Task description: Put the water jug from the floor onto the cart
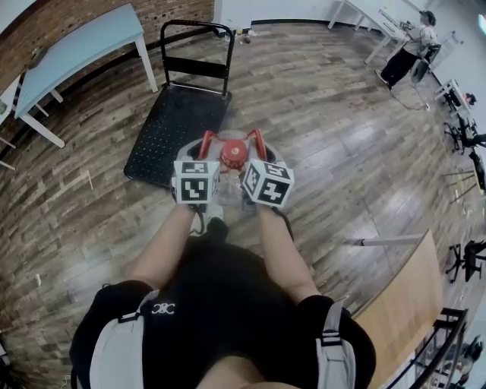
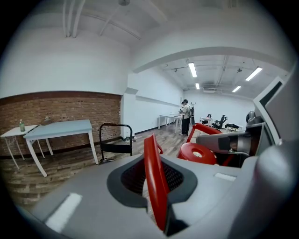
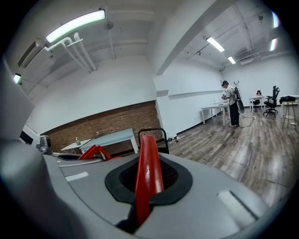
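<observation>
The water jug (image 1: 231,169) is seen from above in the head view, just in front of the person's shoe (image 1: 206,219) and against the near edge of the black cart (image 1: 171,125). Whether it rests on the wooden floor (image 1: 342,137) or is lifted cannot be told. Its red cap (image 1: 234,156) lies between 2 red handles.

The left gripper (image 1: 201,152) is clamped on the left handle (image 1: 206,141); in the left gripper view the jaws of the left gripper (image 2: 156,196) are closed on that red handle (image 2: 150,154), with the cap (image 2: 196,154) just to the right.

The right gripper (image 1: 262,152) is clamped on the right handle (image 1: 259,140); in the right gripper view the jaws of the right gripper (image 3: 145,191) are shut on that handle (image 3: 148,163).

Both marker cubes are held side by side, nearly touching. A light-blue bench (image 1: 76,45) is seen beyond the cart beside a brick wall (image 1: 45,19), and a person (image 1: 414,49) stands far off.
</observation>
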Tool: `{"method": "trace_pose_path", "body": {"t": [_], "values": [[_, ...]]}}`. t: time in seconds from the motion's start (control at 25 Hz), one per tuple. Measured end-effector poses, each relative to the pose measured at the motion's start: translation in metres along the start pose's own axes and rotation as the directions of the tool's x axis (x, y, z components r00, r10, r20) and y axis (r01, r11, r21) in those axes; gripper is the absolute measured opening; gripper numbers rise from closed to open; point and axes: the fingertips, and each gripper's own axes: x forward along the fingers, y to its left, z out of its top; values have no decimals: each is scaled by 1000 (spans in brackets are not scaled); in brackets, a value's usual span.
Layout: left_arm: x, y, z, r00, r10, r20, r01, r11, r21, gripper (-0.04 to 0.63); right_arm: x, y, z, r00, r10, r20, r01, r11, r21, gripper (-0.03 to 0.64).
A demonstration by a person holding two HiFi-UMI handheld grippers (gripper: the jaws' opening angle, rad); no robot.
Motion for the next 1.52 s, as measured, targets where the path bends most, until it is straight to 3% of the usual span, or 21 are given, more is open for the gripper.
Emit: {"method": "trace_pose_path", "body": {"t": [0.32, 0.76, 1.16, 1.52], "values": [[89, 30, 20, 1000, -5, -28, 4, 999, -48, 34, 92, -23, 27, 998, 27, -53, -29, 998, -50, 25], [191, 66, 81, 1000, -18, -25, 17, 999, -40, 37, 200, -43, 75, 999, 24, -42, -25, 999, -33, 25], [245, 109, 107, 998, 56, -22, -57, 998, -30, 37, 277, -35, 98, 994, 99, -46, -100, 994, -35, 25], [297, 153, 126, 985, 168, -22, -170, 981, -90, 38, 359, -21, 116, 968, 235, -86, -241, 968, -67, 23]]}}
